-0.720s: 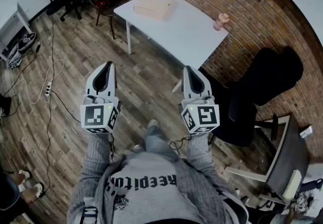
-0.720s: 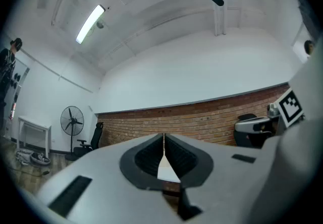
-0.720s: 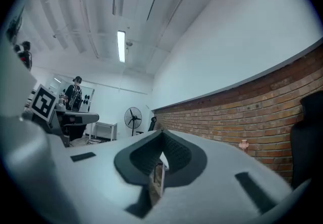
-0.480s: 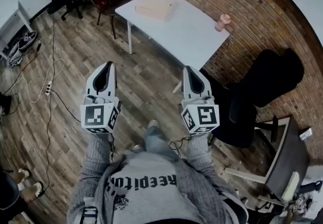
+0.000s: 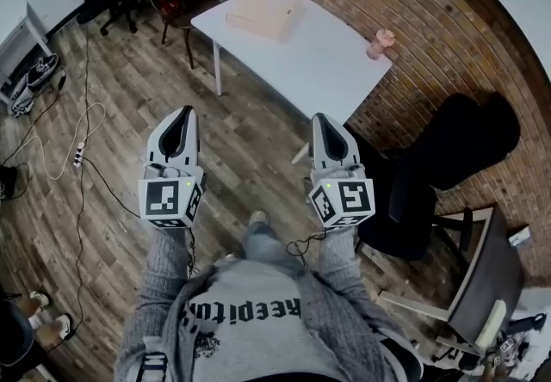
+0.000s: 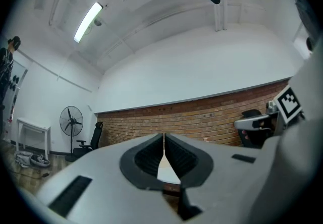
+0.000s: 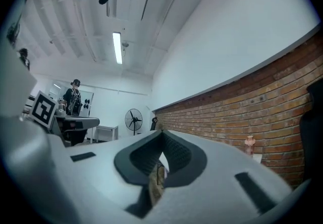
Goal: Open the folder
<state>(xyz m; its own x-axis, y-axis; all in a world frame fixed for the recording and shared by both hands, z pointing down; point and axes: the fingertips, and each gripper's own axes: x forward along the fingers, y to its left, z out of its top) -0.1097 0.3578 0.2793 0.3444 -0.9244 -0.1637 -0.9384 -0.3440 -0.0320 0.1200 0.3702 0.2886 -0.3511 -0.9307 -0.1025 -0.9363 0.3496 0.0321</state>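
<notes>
Little has changed: left tool [image 5: 183, 113] and right tool [image 5: 321, 119] stay clenched, empty; the folder [image 5: 263, 12] lies unreached at 12 o'clock on the bench [image 5: 331, 66].

Open wood floor [image 5: 250, 144] lies between me and the white table [image 5: 318, 62]; a black office chair [image 5: 456, 144] crowds my right (near the table's corner). On top, only the folder [image 5: 263, 15] and a pink figurine [image 5: 377, 42] intrude.

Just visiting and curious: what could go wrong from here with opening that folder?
The folder lies flat on the table, well ahead of both tongs. Left tongs and right tongs are shut, so they could slide over the cover rather than lift it. The pink object near the table's edge might get knocked. The floor cable at the left could trip the person.
</notes>
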